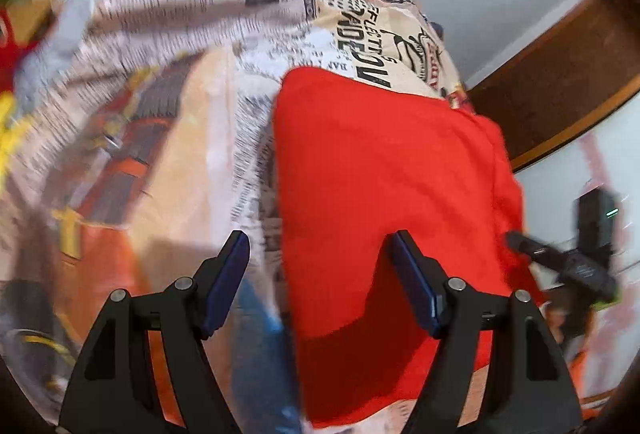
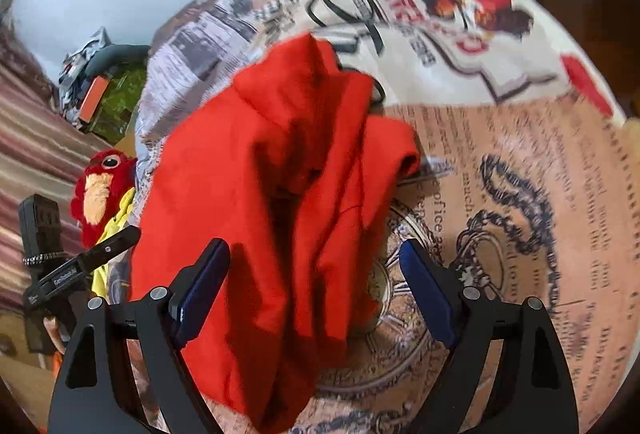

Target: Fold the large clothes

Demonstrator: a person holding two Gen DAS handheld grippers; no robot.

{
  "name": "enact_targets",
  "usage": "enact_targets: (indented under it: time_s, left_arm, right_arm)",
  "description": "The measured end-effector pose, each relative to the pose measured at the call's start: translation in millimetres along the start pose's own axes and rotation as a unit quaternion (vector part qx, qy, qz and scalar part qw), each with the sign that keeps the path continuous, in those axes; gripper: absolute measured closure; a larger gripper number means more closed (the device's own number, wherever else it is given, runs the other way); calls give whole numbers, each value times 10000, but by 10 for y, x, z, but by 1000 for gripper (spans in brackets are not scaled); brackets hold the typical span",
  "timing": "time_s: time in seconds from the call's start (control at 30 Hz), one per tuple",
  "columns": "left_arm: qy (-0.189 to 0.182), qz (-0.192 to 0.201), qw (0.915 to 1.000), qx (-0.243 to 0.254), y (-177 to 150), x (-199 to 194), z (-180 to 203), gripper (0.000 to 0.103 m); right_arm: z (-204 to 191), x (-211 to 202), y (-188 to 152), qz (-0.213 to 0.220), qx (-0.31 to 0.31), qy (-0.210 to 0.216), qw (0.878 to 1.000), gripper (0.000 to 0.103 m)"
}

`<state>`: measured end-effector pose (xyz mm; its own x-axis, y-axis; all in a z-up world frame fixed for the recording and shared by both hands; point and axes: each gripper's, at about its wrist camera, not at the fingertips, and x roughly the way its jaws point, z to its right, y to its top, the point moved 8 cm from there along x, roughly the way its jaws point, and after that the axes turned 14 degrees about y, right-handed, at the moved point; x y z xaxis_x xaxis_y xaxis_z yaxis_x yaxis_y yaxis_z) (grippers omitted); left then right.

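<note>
A red garment [image 1: 384,193] lies in a rumpled heap on a bedspread printed like old newspapers [image 1: 168,45]. My left gripper [image 1: 320,246] hovers over the garment's left edge with its jaws wide apart, and the pads touch no cloth. In the right wrist view the same red garment [image 2: 272,169] shows folds and a sleeve sticking out to the right. My right gripper [image 2: 314,254] stands open above the garment's near part, and nothing is pinched. Each gripper appears at the edge of the other's view, the right gripper [image 1: 560,262] beside the garment and the left gripper [image 2: 80,266] likewise.
A red plush bird [image 2: 100,189] and a yellow cloth [image 2: 116,222] lie at the bedspread's left edge [image 2: 148,137]. A green-patterned item [image 2: 116,101] sits farther back. A dark wooden bed frame [image 1: 560,81] runs along the wall. A striped fabric [image 2: 32,153] is at the far left.
</note>
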<state>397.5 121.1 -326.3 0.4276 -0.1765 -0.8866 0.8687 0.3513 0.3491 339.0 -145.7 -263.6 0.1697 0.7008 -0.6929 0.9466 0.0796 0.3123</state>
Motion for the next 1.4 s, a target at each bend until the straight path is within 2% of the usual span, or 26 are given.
enact_targets:
  time_s: [0.07,0.17,0.23,0.43,0.5,0.57,0.6,0.67,0.73,0.83,1.0,1.1,1.4]
  left_arm:
    - [-404,-129,9989,-196,19,72,19,30]
    - [-518,-262,9982,-126,23,191,82,28]
    - [-615,-389,9971,-241,31,266,96,21]
    - [-1251,-831,9861,-711,47,428,151,21]
    - [-1428,-953,9817,-818,40,463,185,21]
    - [-1439,-969,9810,-871,48,455,188,22]
    - [-1416,-936,9817,-857,59,434,200,26]
    - [-1307,-806,9854,-741,73,345,218,34]
    - [-1184,-657,9891,-577,102,246,251,47]
    - [-1124,-465,9920,-336,151,46,329,61]
    - [-948,-87,9955,7,268,-322,438,64]
    - [-915,178,9956,86,363,-580,379,65]
    - [-825,735,9936,-212,727,-1063,-215,66]
  right_arm:
    - [72,69,22,-101,135,75,9998,18]
    - [140,148,96,-196,335,233,9990,18]
    - [146,186,142,-216,394,320,9985,18]
    - [42,277,196,-270,321,602,9973,18]
    - [30,277,204,-273,342,664,9968,24]
    - [13,272,212,-296,454,830,9951,47]
    - [0,250,209,-313,520,915,9940,51]
    - [-22,178,223,-266,513,963,9937,67]
    - [-98,77,226,-208,427,1035,9935,74]
    - [-242,26,256,-163,247,996,9946,78]
    - [-606,-59,306,-102,-250,800,9964,82]
    - [-848,-67,365,-38,-464,797,9957,82]
    - [-1529,190,606,95,-964,1036,9899,82]
